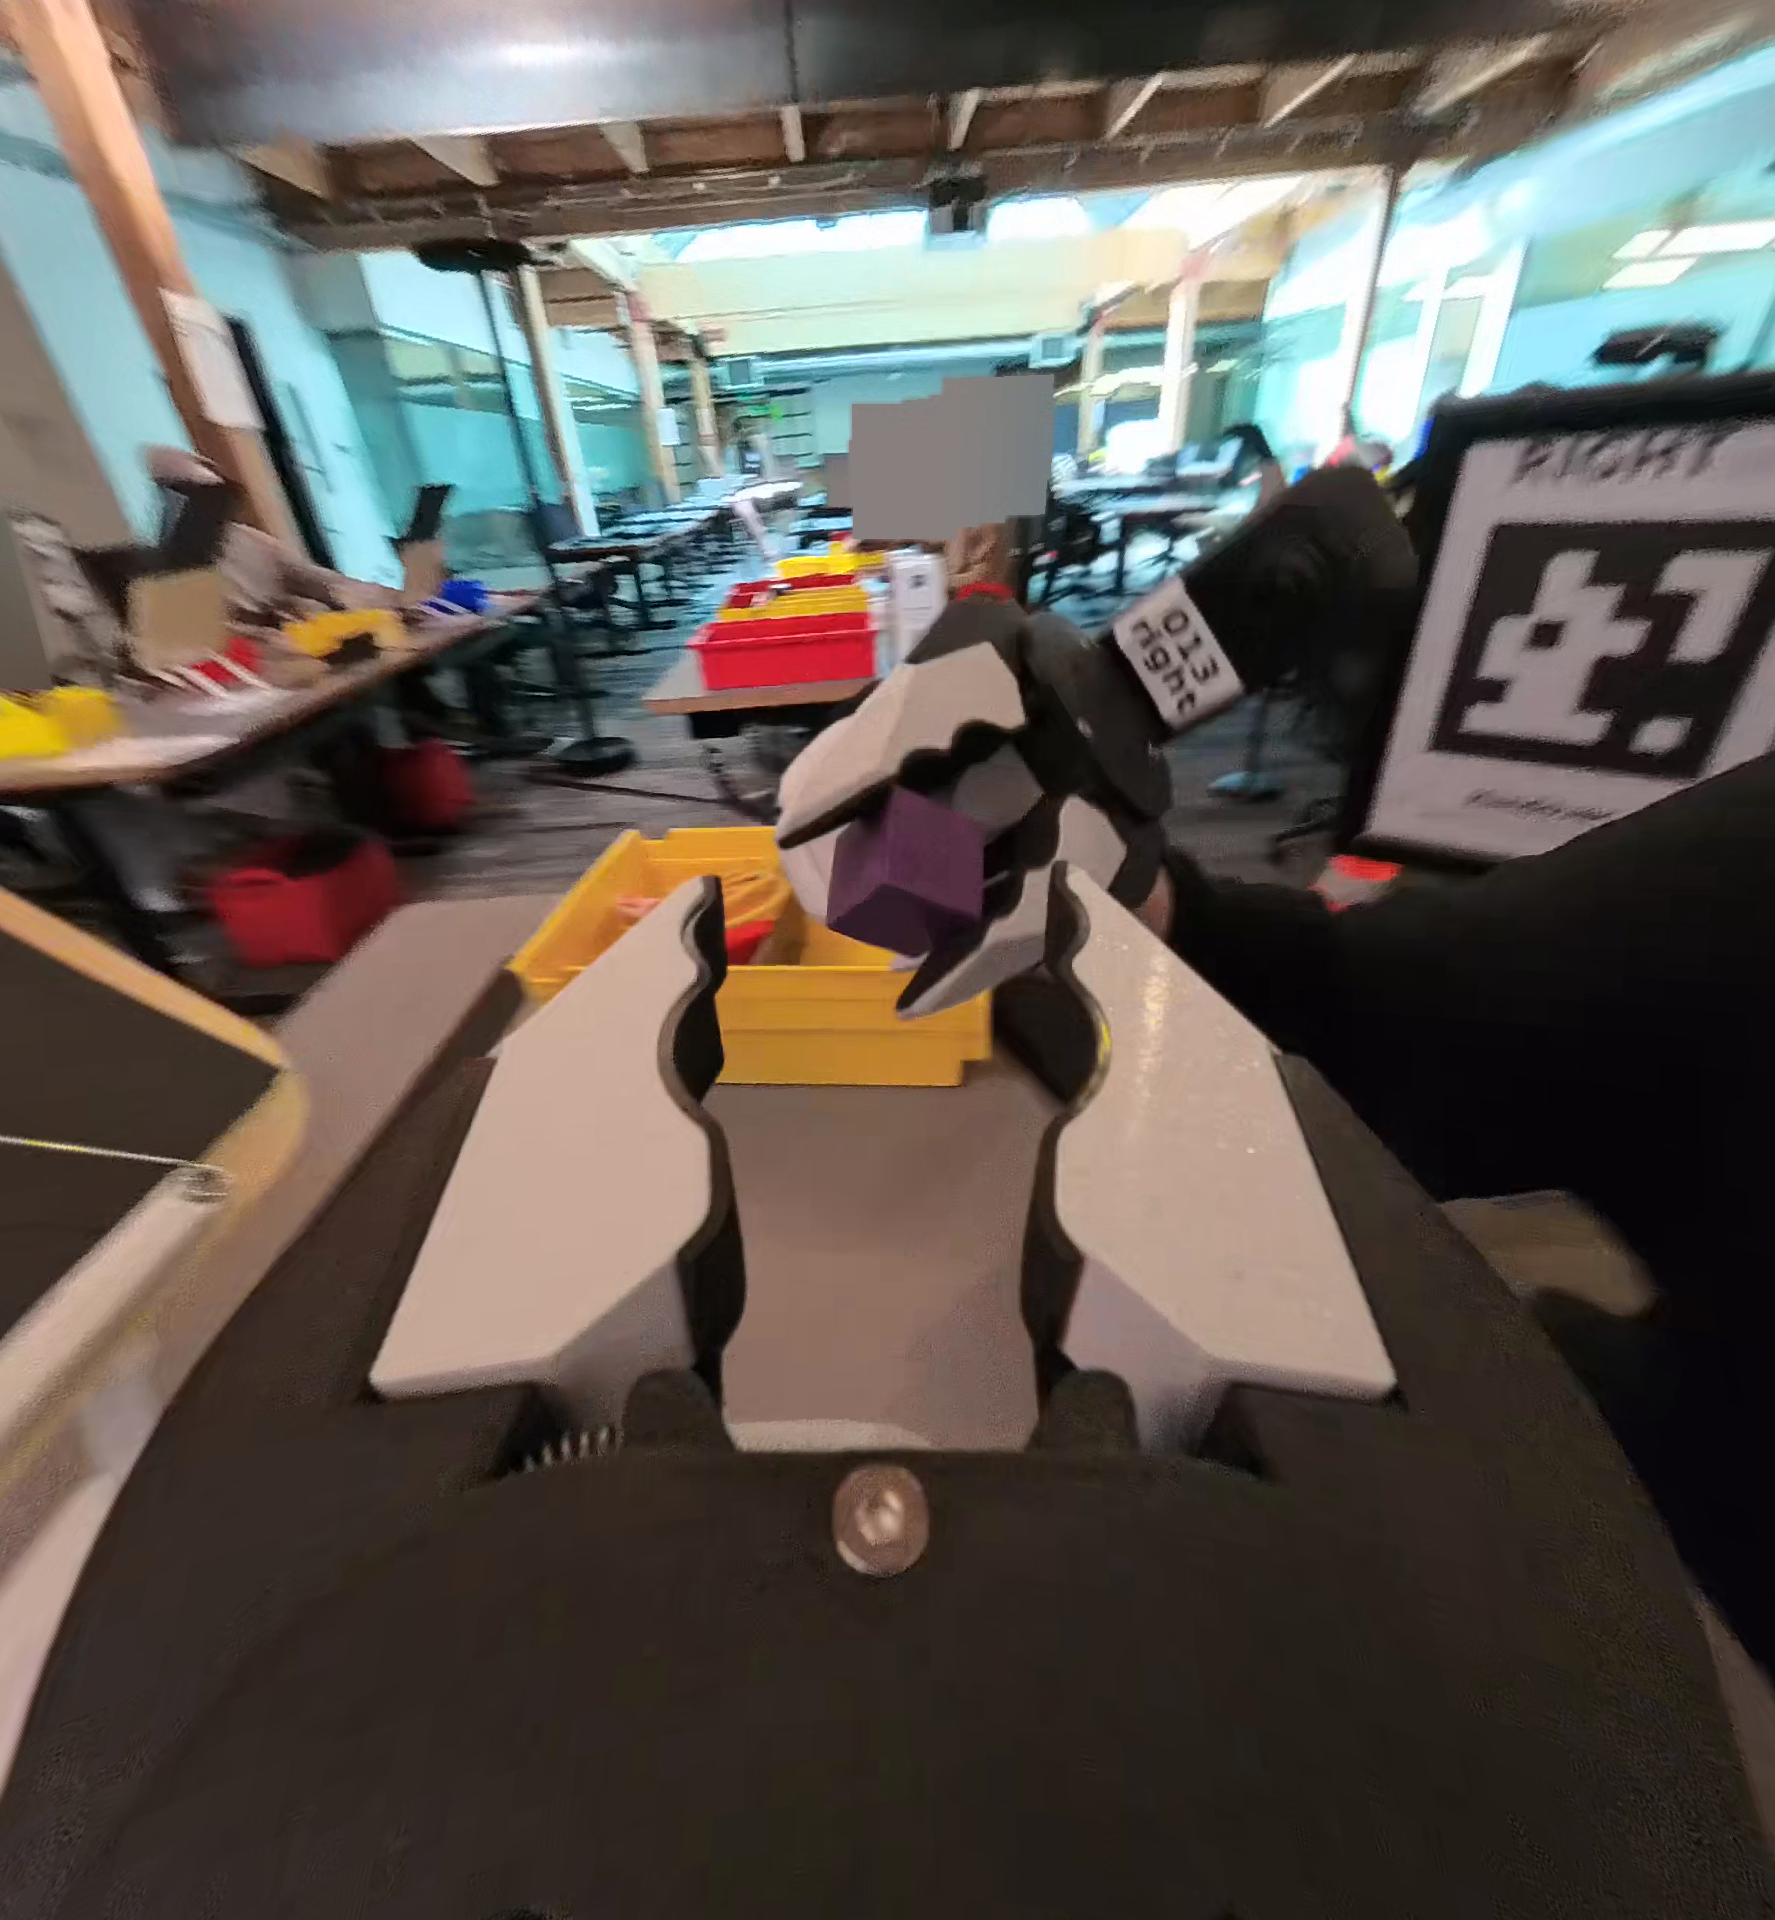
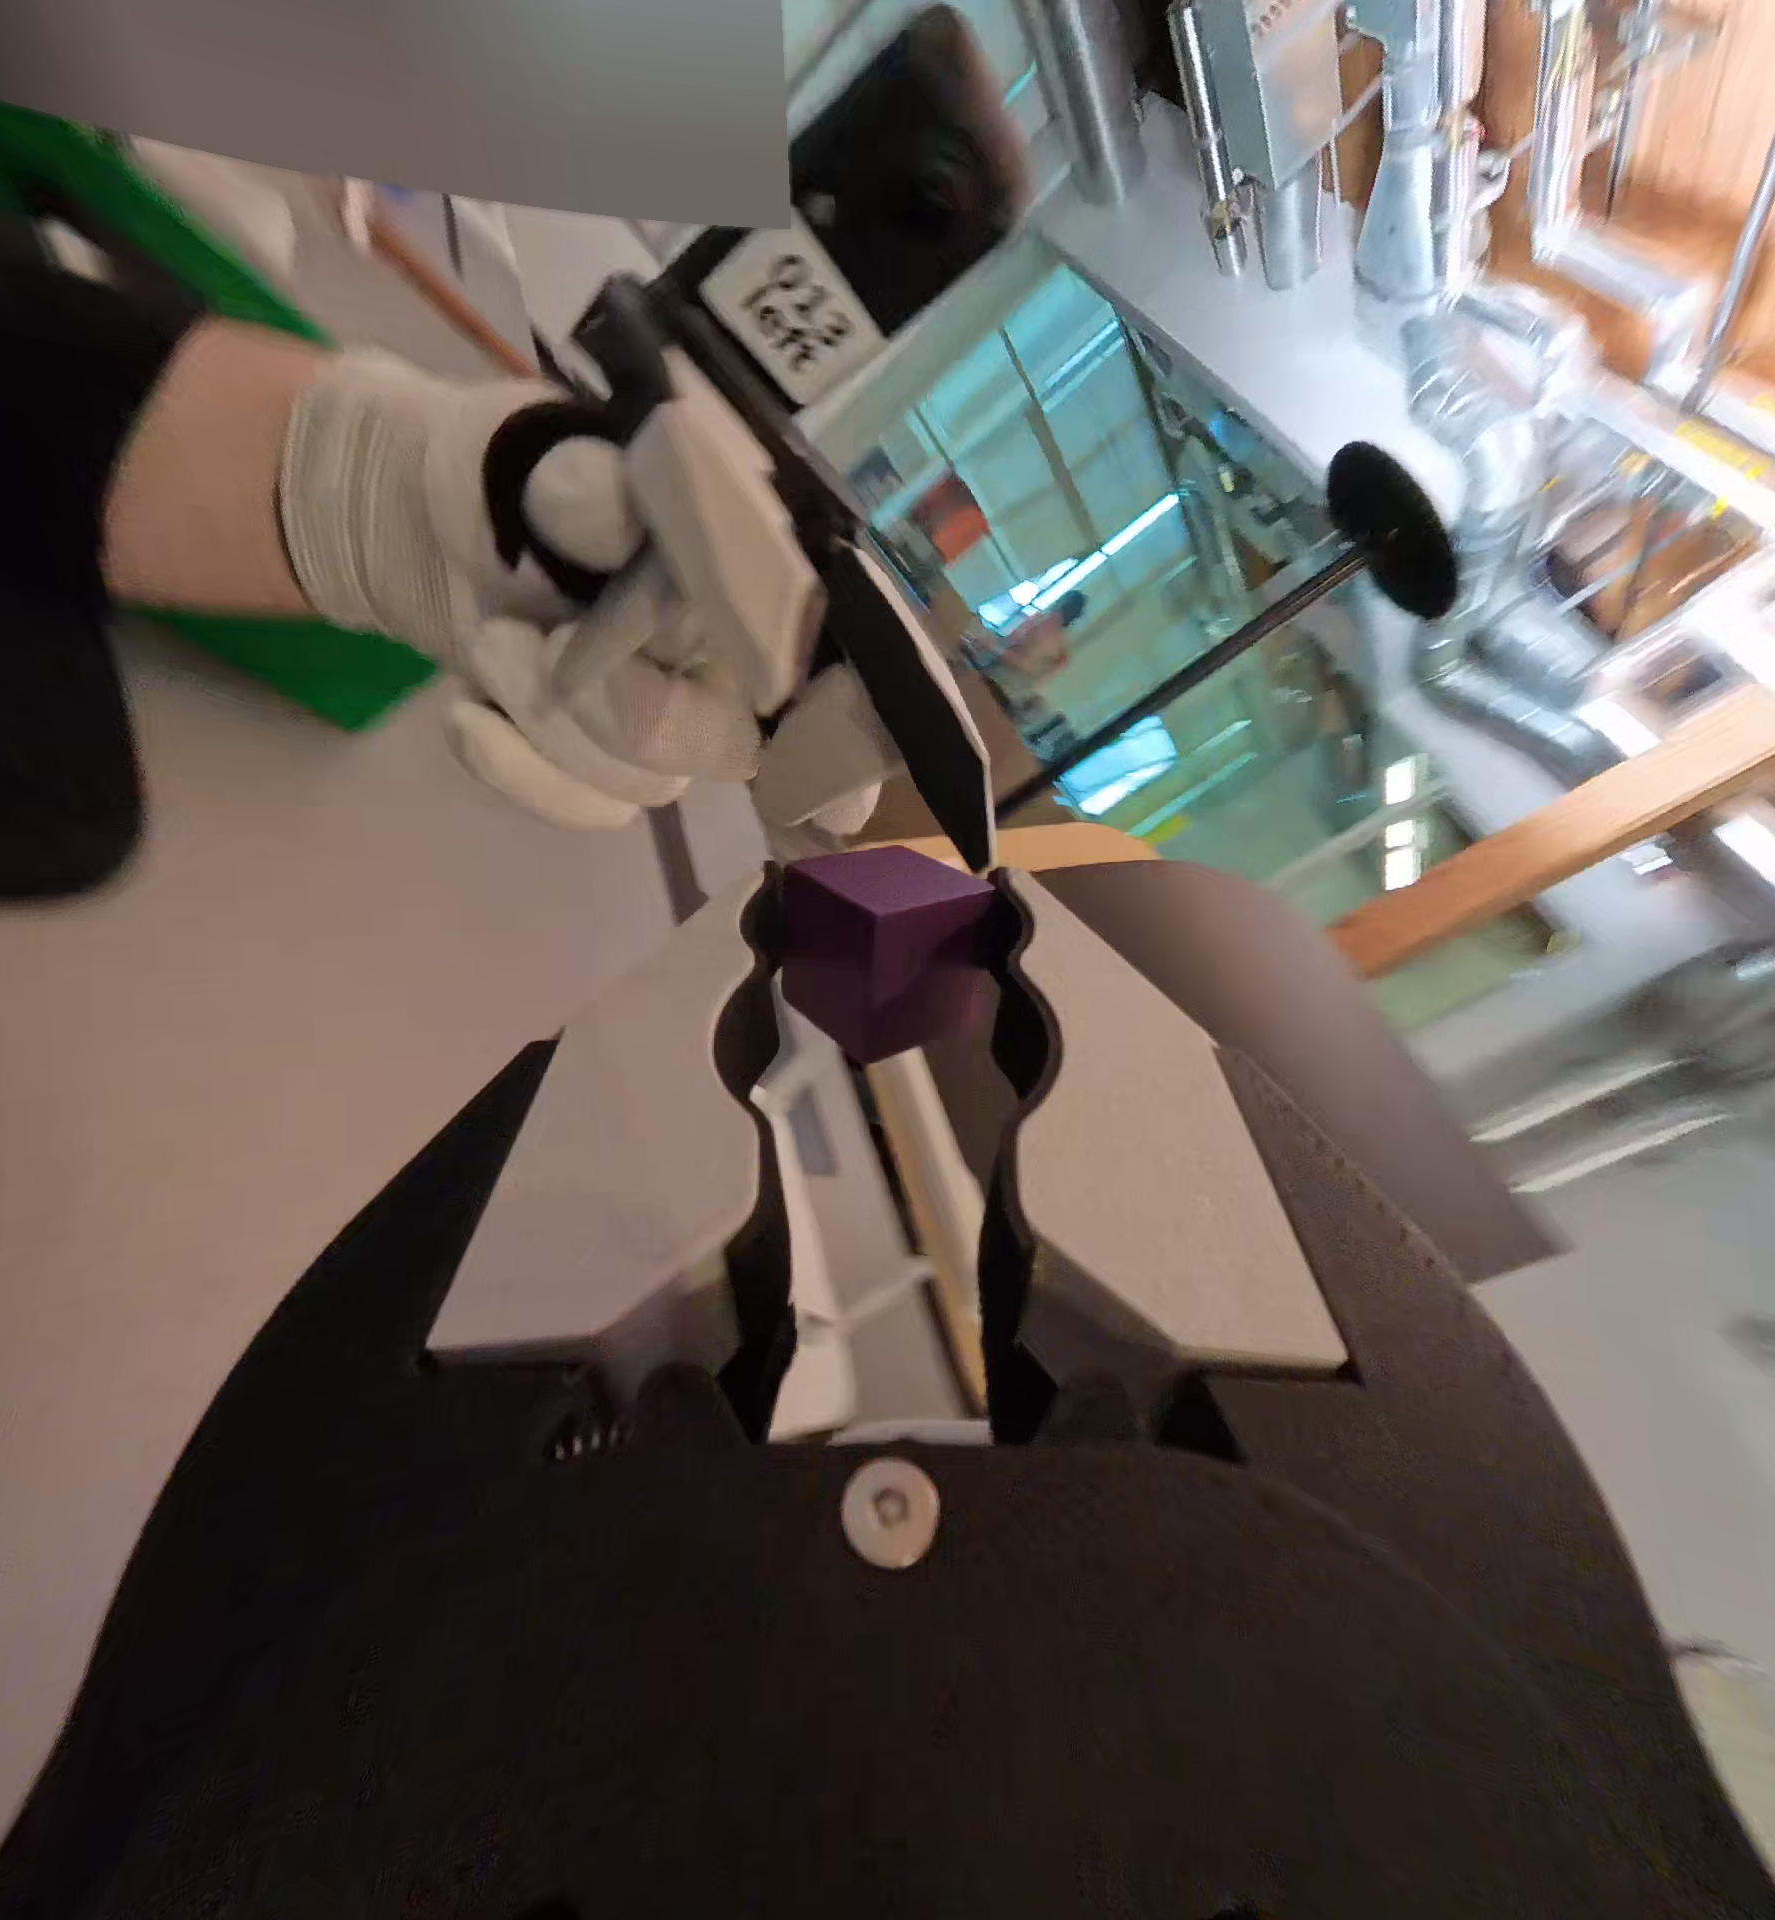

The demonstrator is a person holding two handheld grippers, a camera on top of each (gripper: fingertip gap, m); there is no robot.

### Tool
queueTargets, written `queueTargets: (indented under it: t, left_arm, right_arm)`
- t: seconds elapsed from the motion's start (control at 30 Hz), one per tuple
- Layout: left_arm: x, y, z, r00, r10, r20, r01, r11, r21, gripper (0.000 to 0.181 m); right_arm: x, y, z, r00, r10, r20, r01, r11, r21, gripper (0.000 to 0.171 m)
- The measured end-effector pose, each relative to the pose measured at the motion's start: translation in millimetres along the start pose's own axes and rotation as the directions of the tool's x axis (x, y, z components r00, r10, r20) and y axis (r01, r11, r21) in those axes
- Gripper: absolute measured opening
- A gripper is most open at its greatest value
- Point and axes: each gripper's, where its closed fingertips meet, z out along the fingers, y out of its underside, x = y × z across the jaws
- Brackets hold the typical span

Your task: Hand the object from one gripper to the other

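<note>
Purple and matte, the cube point(image 2: 878, 951) sits clamped between the two fingers of my right gripper point(image 2: 888, 925), held near their tips with its corners showing above and below the black wavy pads. In the left wrist view I see the same cube point(image 1: 904, 883) from the other side, held up in the air by the right gripper point(image 1: 867, 914), which comes in from the upper right above a yellow bin point(image 1: 841, 1013). The cube is clear of the bin and touches nothing but those fingers.

My left gripper point(image 1: 888, 914) has its fingers spread wide apart and holds nothing. Its tips point at the cube, and the far end of its right finger lies just beside the lower finger of the right gripper; I cannot tell whether they touch. In the right wrist view the left gripper point(image 2: 966, 831) reaches in from the upper left, gripped by a hand in a white glove point(image 2: 509, 603), with one dark fingertip just above the cube's top edge.

The yellow bin rests on a grey desk point(image 1: 426, 966), and a board with a black-and-white marker point(image 1: 1621, 634) stands at the right. Everything behind is blurred.
</note>
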Motion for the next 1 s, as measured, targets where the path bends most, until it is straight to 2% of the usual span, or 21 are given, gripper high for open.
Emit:
queueTargets:
  t: [0.13,0.27,0.5,0.6,0.77,1.0]
  left_arm:
    - [5,22,10,0.976,-0.175,-0.129,0.17,0.984,-0.051,0.074]
    - [4,29,21,0.979,-0.158,-0.128,0.154,0.987,-0.038,0.066]
    - [-16,27,28,0.997,-0.066,0.043,0.067,0.998,-0.015,0.049]
    - [-22,27,26,0.996,-0.024,0.09,0.025,1.0,-0.011,0.039]
    - [-23,33,30,0.993,0.017,0.118,-0.012,0.999,-0.046,0.049]
    - [-32,37,33,0.975,0.089,0.204,-0.072,0.994,-0.088,0.038]
  right_arm:
    - [-11,0,10,0.929,-0.363,-0.077,0.349,0.924,-0.156,0.036]
    - [-3,18,16,0.831,-0.546,-0.107,0.49,0.809,-0.325,0.036]
    - [6,31,16,0.763,-0.637,-0.115,0.54,0.725,-0.428,0.036]
    - [7,32,17,0.766,-0.629,-0.128,0.528,0.731,-0.432,0.037]
    - [9,35,18,0.764,-0.629,-0.146,0.513,0.729,-0.453,0.037]
    - [17,36,17,0.753,-0.627,-0.198,0.484,0.732,-0.479,0.036]
